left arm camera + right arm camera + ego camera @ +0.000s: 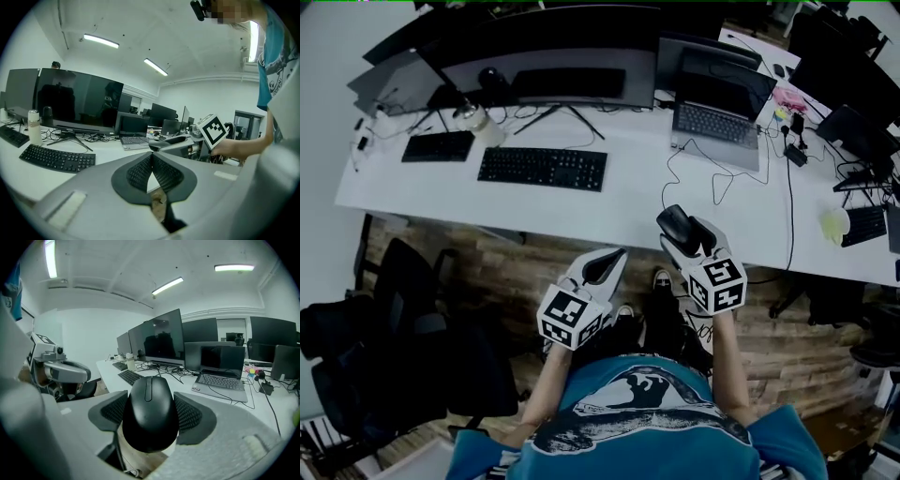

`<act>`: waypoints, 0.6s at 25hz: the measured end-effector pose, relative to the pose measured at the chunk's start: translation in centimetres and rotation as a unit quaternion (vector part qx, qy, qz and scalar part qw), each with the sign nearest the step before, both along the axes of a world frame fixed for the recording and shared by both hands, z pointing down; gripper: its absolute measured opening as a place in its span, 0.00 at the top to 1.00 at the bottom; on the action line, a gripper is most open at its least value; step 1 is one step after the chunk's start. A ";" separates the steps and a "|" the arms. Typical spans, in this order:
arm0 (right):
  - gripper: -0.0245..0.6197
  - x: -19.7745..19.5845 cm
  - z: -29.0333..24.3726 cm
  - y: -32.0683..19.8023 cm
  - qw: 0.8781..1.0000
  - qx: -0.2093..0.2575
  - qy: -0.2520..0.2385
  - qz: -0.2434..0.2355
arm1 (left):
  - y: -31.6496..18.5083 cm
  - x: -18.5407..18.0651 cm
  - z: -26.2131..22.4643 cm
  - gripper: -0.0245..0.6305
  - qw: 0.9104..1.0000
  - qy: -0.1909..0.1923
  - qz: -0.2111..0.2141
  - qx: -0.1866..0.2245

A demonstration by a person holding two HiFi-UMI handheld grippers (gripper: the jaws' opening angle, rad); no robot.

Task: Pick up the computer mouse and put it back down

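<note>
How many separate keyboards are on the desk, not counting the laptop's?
3. A small keyboard at the far left, a larger keyboard right of it, and a third keyboard at the desk's right edge. Others may be hidden.

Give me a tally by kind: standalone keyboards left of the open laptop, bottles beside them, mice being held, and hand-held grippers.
Keyboards: 2, small keyboard and long keyboard
Bottles: 1, bottle
Mice: 1, mouse, clamped in the right hand-held gripper
Hand-held grippers: 2, counting the left hand-held gripper, shut and empty
Total: 6
</note>
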State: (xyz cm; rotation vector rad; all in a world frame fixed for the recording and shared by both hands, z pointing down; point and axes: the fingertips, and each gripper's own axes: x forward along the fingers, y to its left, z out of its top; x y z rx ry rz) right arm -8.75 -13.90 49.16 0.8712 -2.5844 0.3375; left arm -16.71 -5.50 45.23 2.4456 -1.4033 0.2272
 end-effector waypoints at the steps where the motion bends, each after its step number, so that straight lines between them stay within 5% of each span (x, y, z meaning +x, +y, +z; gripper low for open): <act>1: 0.49 0.0 -0.1 0.6 1.000 0.001 -0.001 0.003 | 0.4 0.0 0.1 0.93 1.000 0.001 0.004 0.000; 15: 0.49 1.3 -1.1 3.0 0.999 0.002 -0.002 0.052 | 1.6 1.0 -0.1 0.93 0.998 0.013 0.059 0.004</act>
